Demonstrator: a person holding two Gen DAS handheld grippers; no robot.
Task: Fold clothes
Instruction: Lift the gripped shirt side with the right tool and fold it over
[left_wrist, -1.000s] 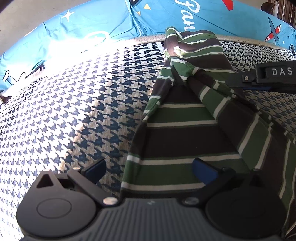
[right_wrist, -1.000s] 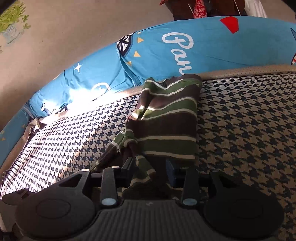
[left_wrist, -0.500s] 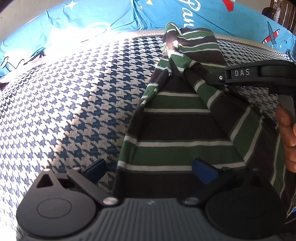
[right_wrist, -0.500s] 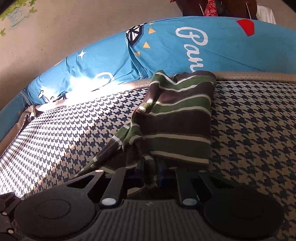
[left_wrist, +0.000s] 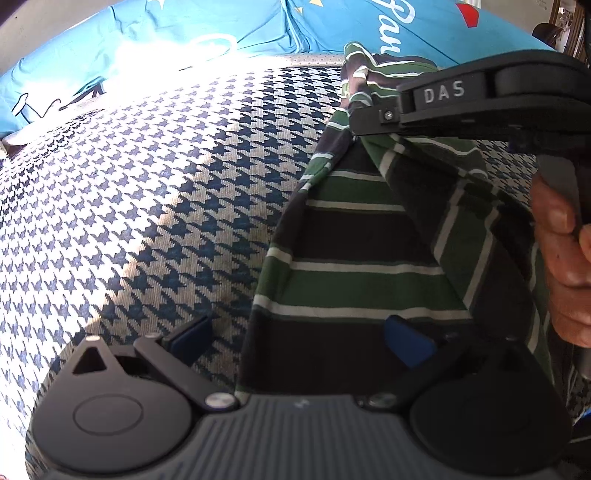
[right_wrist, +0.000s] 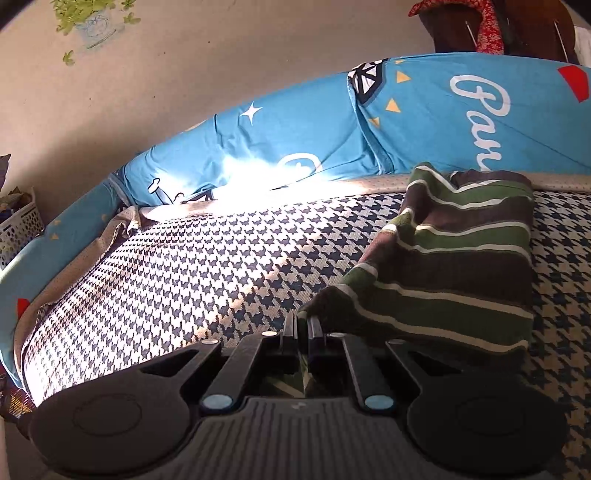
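Observation:
A shirt (left_wrist: 351, 240) striped in green, dark brown and white lies on the houndstooth bed cover (left_wrist: 147, 184). My left gripper (left_wrist: 295, 341) is open, low over the shirt's near edge, with its left pad over the cover and its right pad over the cloth. The right gripper (left_wrist: 356, 122) comes in from the upper right in the left wrist view, held by a hand (left_wrist: 561, 258), and pinches a raised fold. In the right wrist view the right gripper (right_wrist: 303, 328) is shut on a bunched edge of the shirt (right_wrist: 461, 266), which stretches away toward the pillows.
Blue printed pillows (right_wrist: 295, 140) line the far edge of the bed against a beige wall. A white perforated basket (right_wrist: 18, 229) stands off the bed's left side. Bare houndstooth cover (right_wrist: 184, 277) spreads left of the shirt, with a bright sun patch near the pillows.
The right gripper's fingers have come fully together on the shirt's fold and carried it leftward across the garment. The left gripper has stayed open at the near edge.

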